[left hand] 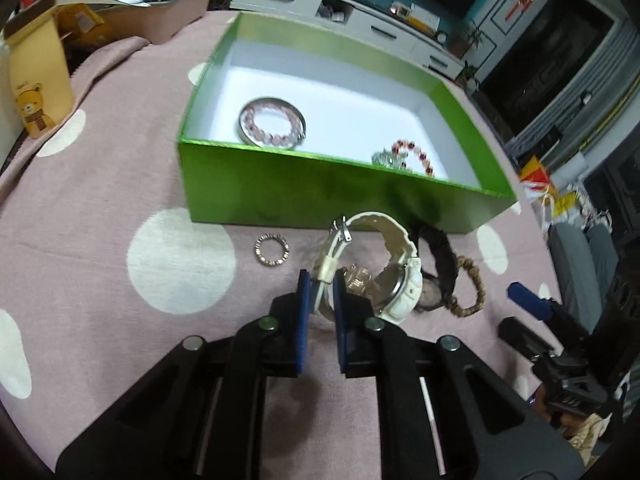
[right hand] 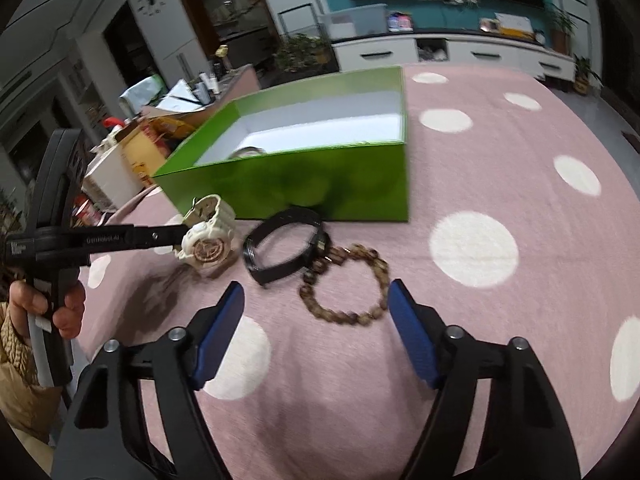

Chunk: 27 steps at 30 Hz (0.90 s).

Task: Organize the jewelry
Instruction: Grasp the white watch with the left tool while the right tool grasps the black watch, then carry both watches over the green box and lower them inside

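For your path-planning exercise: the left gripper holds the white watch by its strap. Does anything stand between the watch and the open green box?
Nothing visible does. The white watch, pinched in the left gripper, sits just before the green box, whose near wall it must clear; the small ring lies aside.

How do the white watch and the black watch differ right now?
The white watch is chunky and pale; the black watch is slimmer and dark. The left gripper pinches the white watch's strap, while nothing touches the black watch. Both are on the pink cloth, outside the green box.
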Motion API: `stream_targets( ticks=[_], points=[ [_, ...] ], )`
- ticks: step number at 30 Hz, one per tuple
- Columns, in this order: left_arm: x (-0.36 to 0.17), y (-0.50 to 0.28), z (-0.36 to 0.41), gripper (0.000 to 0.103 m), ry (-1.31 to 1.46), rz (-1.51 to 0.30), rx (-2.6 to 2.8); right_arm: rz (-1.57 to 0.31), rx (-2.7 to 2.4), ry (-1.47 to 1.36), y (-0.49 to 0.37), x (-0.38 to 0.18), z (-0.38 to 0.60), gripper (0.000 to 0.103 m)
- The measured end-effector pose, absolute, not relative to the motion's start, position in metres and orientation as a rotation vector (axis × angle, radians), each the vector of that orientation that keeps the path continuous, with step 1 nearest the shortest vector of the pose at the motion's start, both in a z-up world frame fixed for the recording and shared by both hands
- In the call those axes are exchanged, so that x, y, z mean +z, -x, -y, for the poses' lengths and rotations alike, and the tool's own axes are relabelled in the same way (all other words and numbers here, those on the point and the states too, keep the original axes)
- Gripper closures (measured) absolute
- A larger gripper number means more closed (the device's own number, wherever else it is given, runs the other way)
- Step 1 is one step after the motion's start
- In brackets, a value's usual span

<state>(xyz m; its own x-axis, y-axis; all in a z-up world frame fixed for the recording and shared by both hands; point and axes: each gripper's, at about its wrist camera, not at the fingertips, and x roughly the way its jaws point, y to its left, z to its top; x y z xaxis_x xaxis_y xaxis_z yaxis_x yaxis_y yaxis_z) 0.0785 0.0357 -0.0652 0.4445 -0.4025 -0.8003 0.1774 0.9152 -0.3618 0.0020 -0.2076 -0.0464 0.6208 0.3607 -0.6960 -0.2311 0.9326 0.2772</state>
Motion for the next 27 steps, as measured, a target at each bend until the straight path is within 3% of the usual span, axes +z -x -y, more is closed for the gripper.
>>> stream_targets(
  ticks=[16,21,27],
  points=[
    [-0.044,-0.069,-0.076,0.092,0.320,-0.981,-0.337,-0.870,0.518,0.142,-0.047,-0.054,0.133,0.061],
    [-0.045,-0.065,-0.077,0.092,0.332,-0.982,-0.334,-0.892,0.492,0.248,-0.050,-0.068,0.121,0.094],
    [-0.042,-0.065,-0.079,0.092,0.332,-0.972,-0.330,-0.838,0.473,0.218,-0.041,-0.054,0.130,0.096]
  ],
)
